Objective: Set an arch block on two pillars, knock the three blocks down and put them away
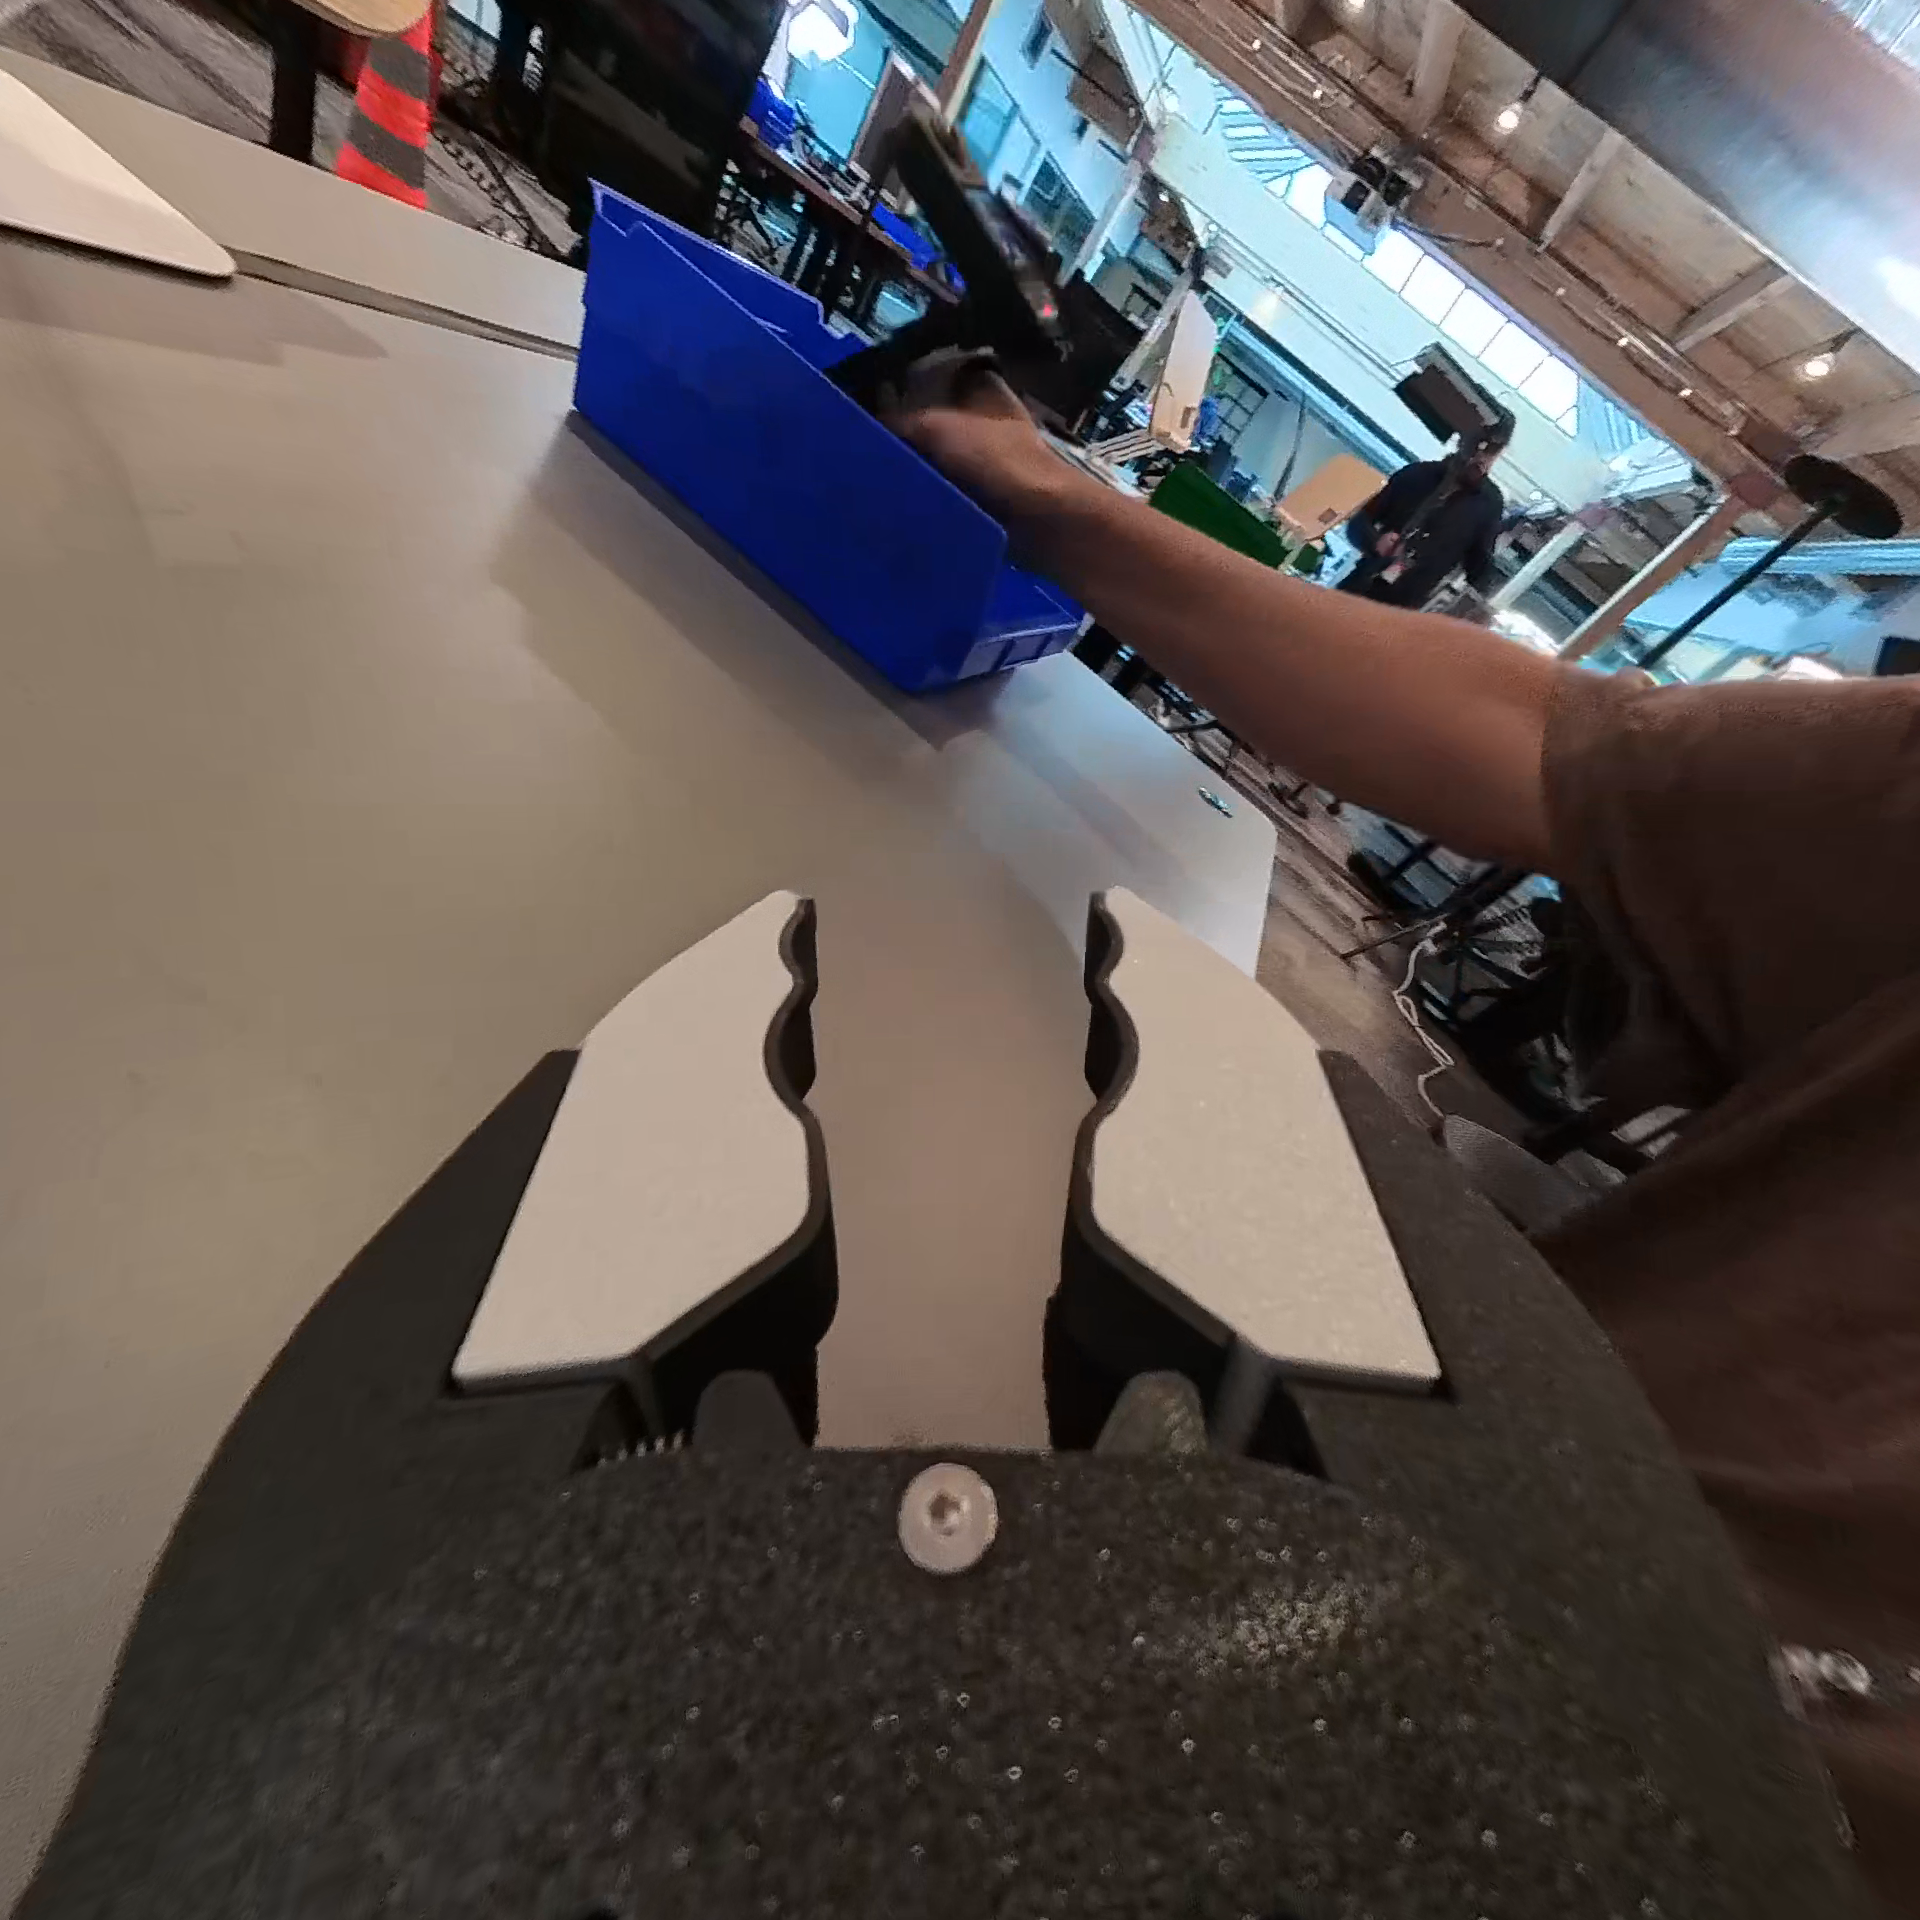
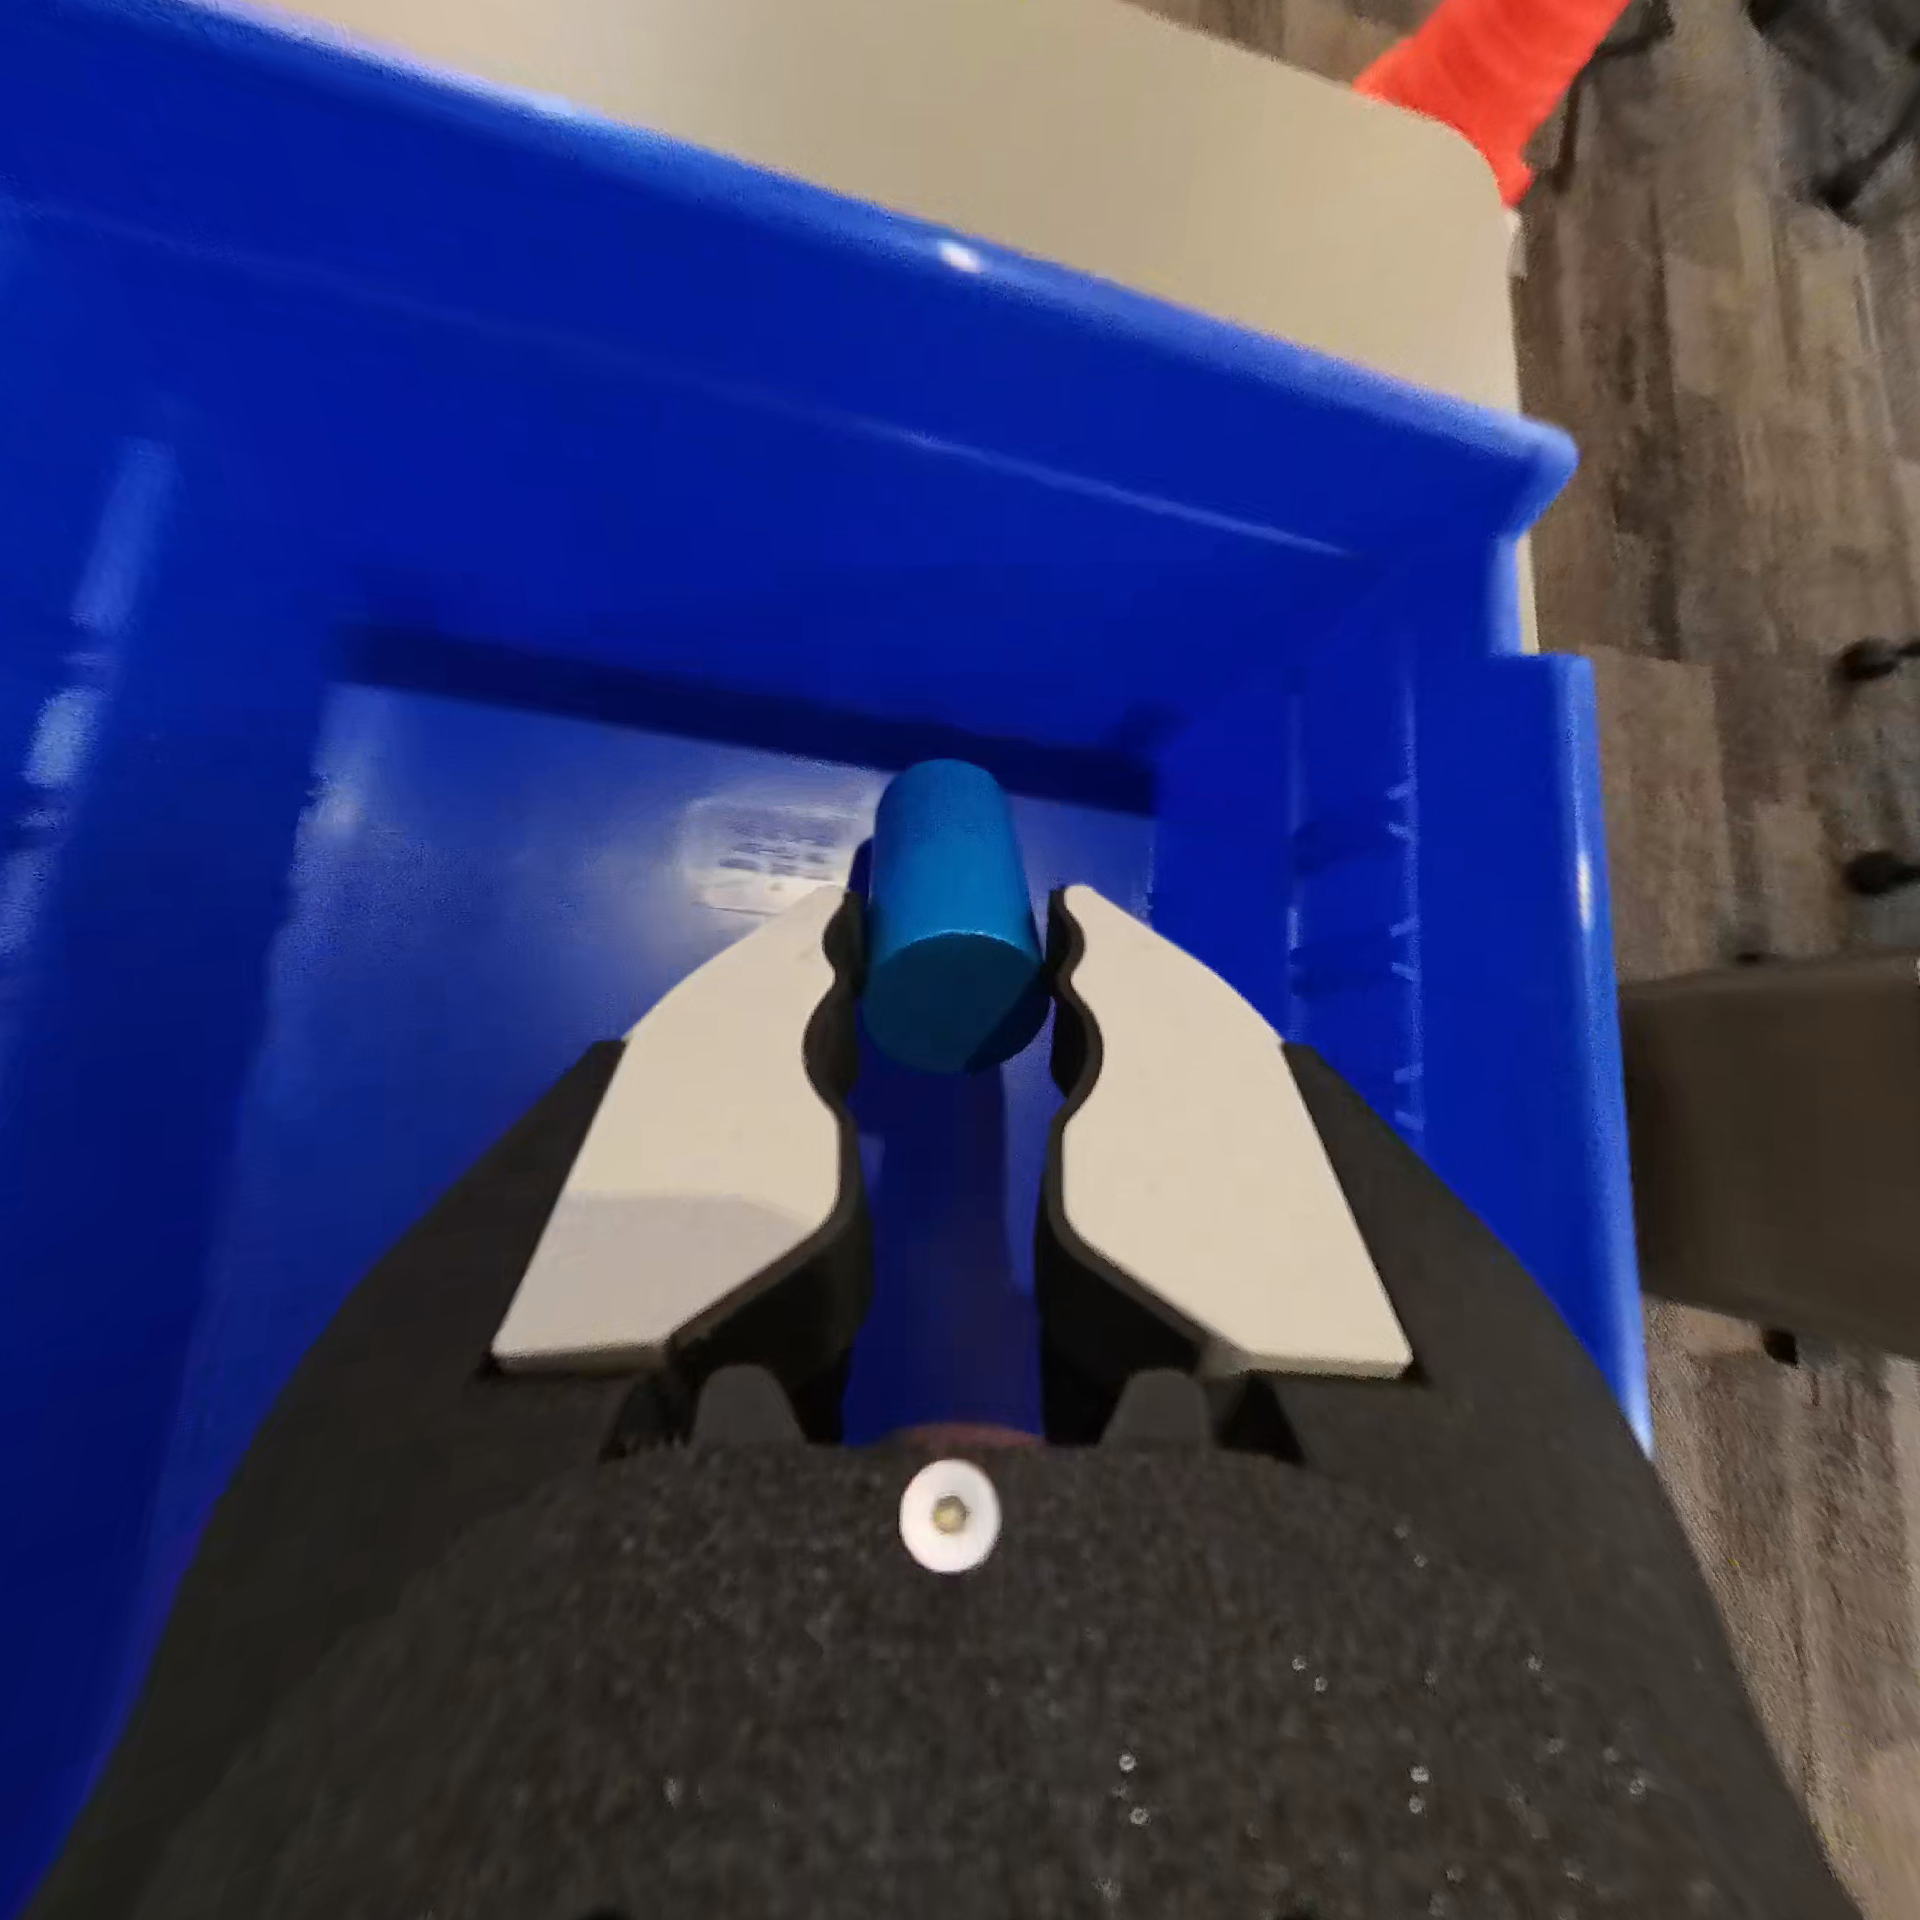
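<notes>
My right gripper (image 2: 948,925) is shut on a blue cylinder pillar block (image 2: 951,997) and holds it inside the blue bin (image 2: 623,468), near a far corner and just above the floor of the bin. No other block shows in the bin. In the left wrist view the blue bin (image 1: 748,457) stands at the table's far right, with the right gripper (image 1: 935,364) reaching into it. My left gripper (image 1: 951,925) is open and empty, low over the bare grey table (image 1: 312,727), well short of the bin. No arch block or second pillar is in view.
The person's bare forearm (image 1: 1299,644) stretches across to the bin. The table's right edge (image 1: 1262,883) is close to my left gripper. A white board (image 1: 83,197) lies at the far left. An orange cone (image 1: 390,104) and another person (image 1: 1434,520) stand beyond the table.
</notes>
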A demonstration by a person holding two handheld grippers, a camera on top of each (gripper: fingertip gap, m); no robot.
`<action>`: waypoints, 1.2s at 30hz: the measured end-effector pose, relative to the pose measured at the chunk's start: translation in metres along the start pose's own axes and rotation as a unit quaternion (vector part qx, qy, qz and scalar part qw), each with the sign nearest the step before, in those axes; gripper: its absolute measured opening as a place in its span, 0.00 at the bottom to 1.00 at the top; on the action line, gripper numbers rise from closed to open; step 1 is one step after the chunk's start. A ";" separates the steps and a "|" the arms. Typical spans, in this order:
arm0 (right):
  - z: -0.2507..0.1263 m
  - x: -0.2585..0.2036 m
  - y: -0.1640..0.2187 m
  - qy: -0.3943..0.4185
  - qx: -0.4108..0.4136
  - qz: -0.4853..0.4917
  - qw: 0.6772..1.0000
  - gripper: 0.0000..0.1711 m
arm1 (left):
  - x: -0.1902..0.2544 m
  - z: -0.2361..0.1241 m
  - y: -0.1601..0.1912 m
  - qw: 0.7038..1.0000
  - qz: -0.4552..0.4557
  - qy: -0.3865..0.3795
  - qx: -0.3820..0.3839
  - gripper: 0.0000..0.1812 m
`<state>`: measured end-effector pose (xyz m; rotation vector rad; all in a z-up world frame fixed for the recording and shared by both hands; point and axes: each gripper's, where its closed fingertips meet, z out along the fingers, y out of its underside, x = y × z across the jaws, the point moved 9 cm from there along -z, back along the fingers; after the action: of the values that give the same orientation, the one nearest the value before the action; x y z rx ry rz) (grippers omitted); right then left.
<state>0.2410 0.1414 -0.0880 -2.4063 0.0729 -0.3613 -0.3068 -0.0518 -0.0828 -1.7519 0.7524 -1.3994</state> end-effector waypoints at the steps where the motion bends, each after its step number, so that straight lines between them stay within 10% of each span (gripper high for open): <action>1: 0.008 0.003 0.004 0.009 -0.009 0.002 1.000 0.20 | 0.000 -0.001 0.000 1.000 0.001 -0.005 0.002 0.27; 9: 0.007 0.006 0.021 0.005 -0.042 0.008 0.999 0.29 | -0.008 -0.011 -0.002 0.996 0.045 -0.080 -0.012 0.29; 14: -0.126 -0.031 0.008 -0.064 0.164 0.005 0.984 0.31 | -0.021 -0.020 -0.004 0.984 0.054 -0.170 -0.022 0.32; 19: -0.228 -0.151 0.084 -0.381 0.278 0.022 0.881 0.32 | -0.029 -0.020 -0.027 0.967 0.081 -0.239 -0.026 0.35; 28: -0.241 -0.245 0.173 -0.550 0.223 -0.009 0.805 0.33 | -0.113 0.015 -0.161 0.851 0.164 -0.322 -0.380 0.42; 36: -0.244 -0.241 0.176 -0.518 0.240 -0.051 0.819 0.32 | -0.209 0.056 -0.141 0.723 0.058 -0.364 -0.584 0.47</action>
<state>-0.0499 -0.1116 -0.0838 -1.8044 -0.5694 0.8230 -0.3012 0.2063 -0.0807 -2.8029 1.3560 0.1484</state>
